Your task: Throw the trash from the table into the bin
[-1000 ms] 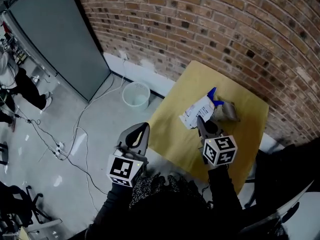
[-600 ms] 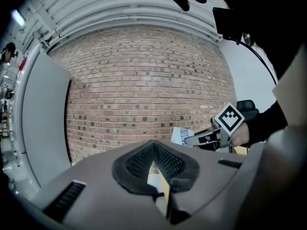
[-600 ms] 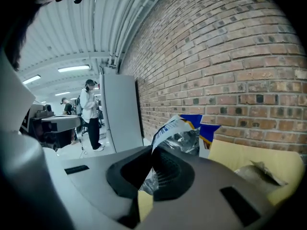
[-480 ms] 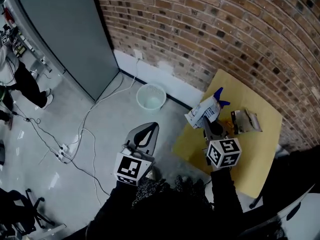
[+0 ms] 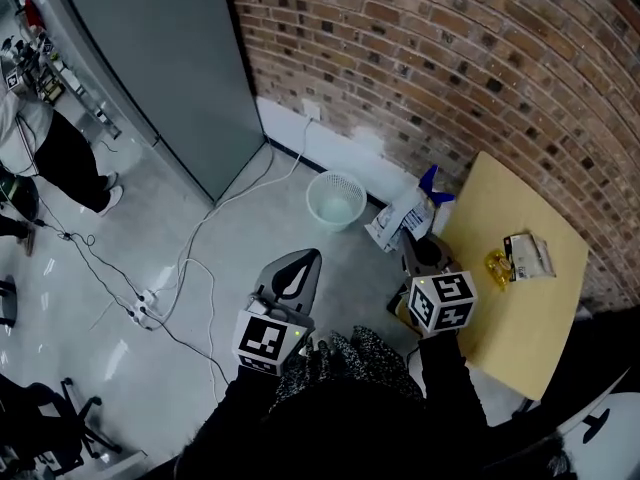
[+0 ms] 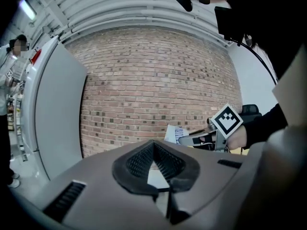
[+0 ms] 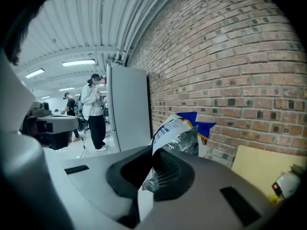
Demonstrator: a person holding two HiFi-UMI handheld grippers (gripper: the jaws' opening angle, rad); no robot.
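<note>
Brick wall [image 5: 450, 58] fills the top of the head view, with grey floor [image 5: 200, 298] below it. A second ago the yellow table [image 5: 540, 318] lay right under my right claw [image 5: 410, 240]; now it has dropped away to my right, and the claw is out past its edge, over the floor.

The white mesh bin [image 5: 335, 218] stood well off beyond the table's corner then. It now sits near and just ahead, so I judge the carry about over and the drop next.

The crisp bag [image 5: 403, 216] lay on the table a second ago. Now it is clamped at its lower edge between my right claw's closed jaws, sticking up above them, between table and bin but not yet above the bin.

My left claw [image 5: 300, 260] hangs beside it with its jaws together and nothing in them.

A small packet [image 5: 528, 256] and a yellow scrap [image 5: 495, 267] remain on the table, so more trips are needed.
</note>
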